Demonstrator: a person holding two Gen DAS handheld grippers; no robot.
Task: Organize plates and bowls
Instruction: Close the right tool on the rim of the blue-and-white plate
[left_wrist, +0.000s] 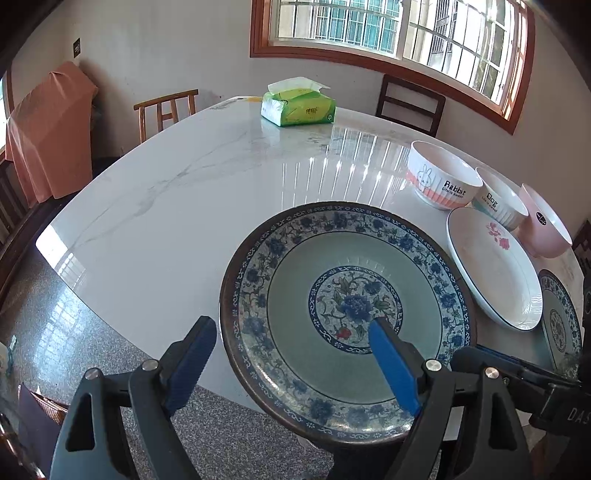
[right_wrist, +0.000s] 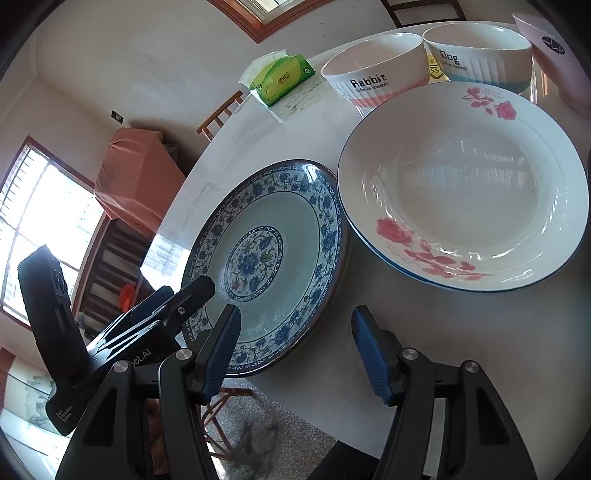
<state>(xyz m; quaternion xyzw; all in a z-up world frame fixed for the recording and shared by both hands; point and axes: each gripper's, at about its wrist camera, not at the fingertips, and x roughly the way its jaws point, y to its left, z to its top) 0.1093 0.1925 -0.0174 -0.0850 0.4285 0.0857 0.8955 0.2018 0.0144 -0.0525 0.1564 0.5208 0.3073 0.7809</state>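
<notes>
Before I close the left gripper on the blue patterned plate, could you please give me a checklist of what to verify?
1. Left gripper open: ok, jaws wide apart.
2. It straddles the rim of the blue plate: ok, one finger outside, one over the well.
3. Pads touching the plate: cannot tell.
4. The blue plate fully on the table: not ok, its near edge seems to overhang.
5. Gap to the rose plate: cannot tell, the rims look very close.
6. Right gripper open and empty: ok.
</notes>
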